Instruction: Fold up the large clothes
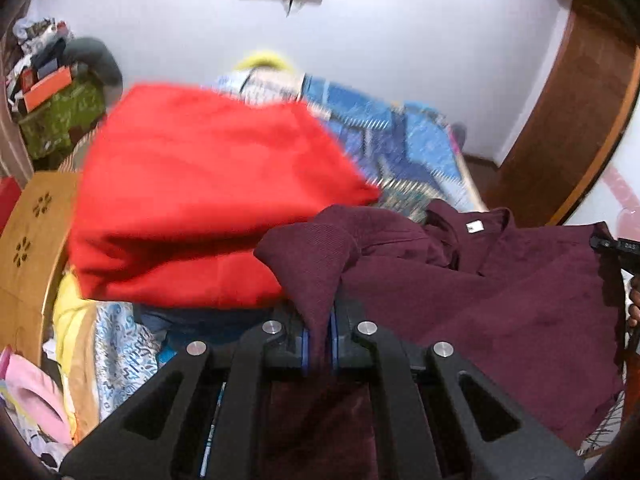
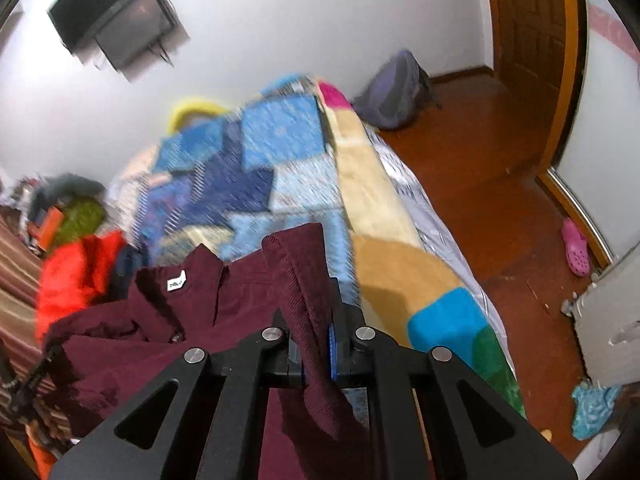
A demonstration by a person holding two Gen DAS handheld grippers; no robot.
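A maroon polo shirt with a white neck label hangs stretched between my two grippers, above the bed. My left gripper is shut on one edge of it, with a fold of ribbed cloth standing up between the fingers. My right gripper is shut on the other edge of the maroon shirt; its collar lies to the left in the right wrist view. The right gripper's tip shows at the far right of the left wrist view.
A red garment lies on the bed beside the shirt. The bed carries a blue patchwork quilt. A wooden headboard is at the left. A backpack, pink clog and wooden door stand on the right.
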